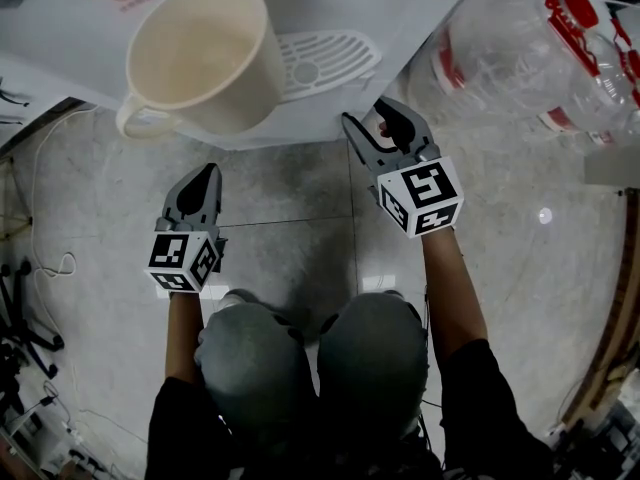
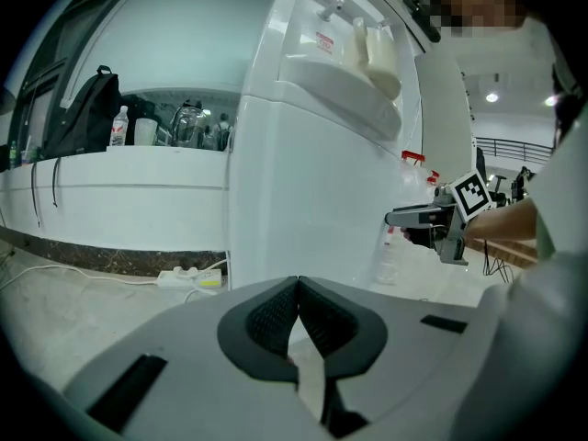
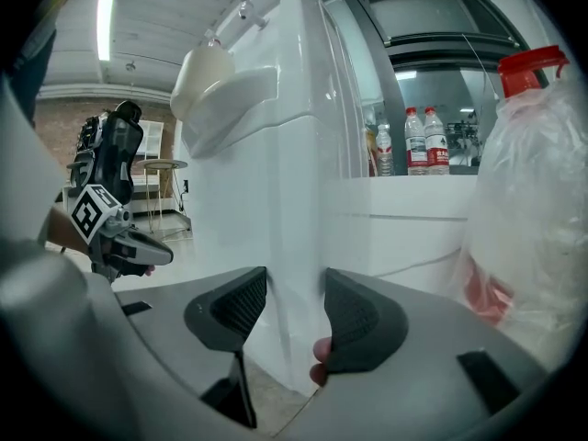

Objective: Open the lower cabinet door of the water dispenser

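The white water dispenser (image 1: 410, 13) stands in front of me, and its lower cabinet door (image 2: 303, 209) is closed. My right gripper (image 1: 374, 118) is at the door's right corner edge. In the right gripper view that white edge (image 3: 294, 246) stands between the open jaws of the right gripper (image 3: 296, 292), close to both pads, and I see no firm squeeze. A fingertip (image 3: 318, 358) shows under the right pad. My left gripper (image 1: 205, 174) hangs shut and empty in front of the door, to the left; the left gripper (image 2: 299, 288) shows its pads together.
A cream mug (image 1: 205, 58) sits on the dispenser beside the slotted drip tray (image 1: 325, 63). A big clear water jug with a red cap (image 1: 530, 48) stands to the right. A power strip (image 2: 188, 277) lies on the floor at the left wall. The person's knees (image 1: 310, 358) are below.
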The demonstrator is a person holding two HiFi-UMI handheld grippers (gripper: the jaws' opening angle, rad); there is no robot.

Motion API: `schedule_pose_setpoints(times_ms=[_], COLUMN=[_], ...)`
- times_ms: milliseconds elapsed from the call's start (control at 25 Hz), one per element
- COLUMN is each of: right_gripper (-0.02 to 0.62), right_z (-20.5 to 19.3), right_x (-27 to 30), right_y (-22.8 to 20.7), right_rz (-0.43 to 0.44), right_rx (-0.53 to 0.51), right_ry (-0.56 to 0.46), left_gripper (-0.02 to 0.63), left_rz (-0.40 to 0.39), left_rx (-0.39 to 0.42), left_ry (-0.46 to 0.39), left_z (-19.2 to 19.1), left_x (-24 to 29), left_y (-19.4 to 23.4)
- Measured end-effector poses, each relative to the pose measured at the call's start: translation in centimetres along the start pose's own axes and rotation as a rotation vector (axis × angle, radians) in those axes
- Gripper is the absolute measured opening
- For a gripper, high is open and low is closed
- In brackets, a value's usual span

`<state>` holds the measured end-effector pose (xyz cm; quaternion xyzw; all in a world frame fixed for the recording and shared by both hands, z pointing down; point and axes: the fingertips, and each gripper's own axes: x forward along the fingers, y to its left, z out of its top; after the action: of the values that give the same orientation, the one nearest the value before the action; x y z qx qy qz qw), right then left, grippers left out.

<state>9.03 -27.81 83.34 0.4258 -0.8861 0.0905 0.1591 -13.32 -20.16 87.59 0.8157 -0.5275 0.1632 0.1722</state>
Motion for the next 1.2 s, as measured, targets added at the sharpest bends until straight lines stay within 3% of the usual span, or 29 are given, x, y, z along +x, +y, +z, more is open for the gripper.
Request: schedule_pose_setpoints(times_ms=[920,1200], right_gripper=[0.189,0.186], right_z=[-0.6,-0.8], right_x=[-1.3,-2.2], right_y=[0.9,1.6], right_rz=[-0.021,-0.037], right_rx=[-0.033,-0.010], right_ry=[0.006,0.072], left_gripper=[0.011,0.011], left_rz=[-0.021,-0.042], left_rx=[-0.014,-0.034], left_ry=[0.013,0.082], left_z=[-0.7,-0.6], left_x=[-0.6,-2.4], left_y=[0.0,-1.0])
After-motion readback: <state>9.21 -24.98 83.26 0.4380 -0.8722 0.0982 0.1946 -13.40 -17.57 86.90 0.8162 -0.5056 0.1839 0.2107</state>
